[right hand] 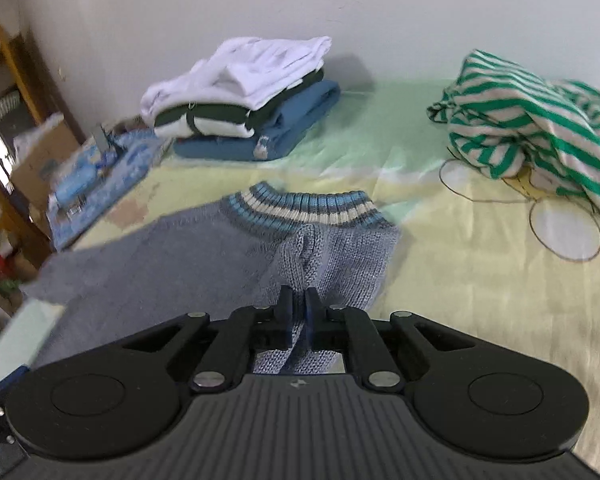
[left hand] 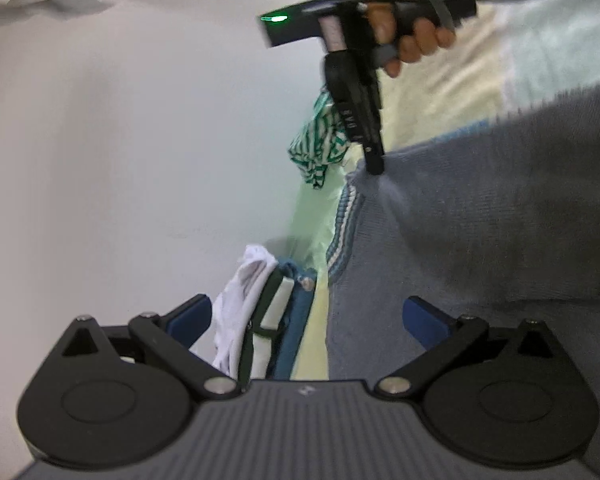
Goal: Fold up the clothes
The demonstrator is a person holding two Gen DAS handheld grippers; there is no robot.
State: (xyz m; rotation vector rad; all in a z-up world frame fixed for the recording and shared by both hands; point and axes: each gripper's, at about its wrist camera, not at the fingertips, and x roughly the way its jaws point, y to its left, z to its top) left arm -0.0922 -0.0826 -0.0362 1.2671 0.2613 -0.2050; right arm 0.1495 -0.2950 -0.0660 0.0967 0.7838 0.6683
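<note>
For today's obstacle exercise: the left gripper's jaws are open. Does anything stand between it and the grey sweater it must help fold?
Nothing visible does. The left gripper is open with the grey sweater right ahead of its right finger, only bedsheet in the gap. The right gripper already pinches the knit.

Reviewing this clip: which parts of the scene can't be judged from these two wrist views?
- Grey sweater: sleeves and lower hem, cut off by the right tool body in the right wrist view; blurred in the left wrist view.
- Folded stack: garment count, layers overlap.
- Green striped garment: its type, bunched up and cut by the edge.
- Clutter at the bedside: blurred.
- Left tool: open, holding nothing.
</note>
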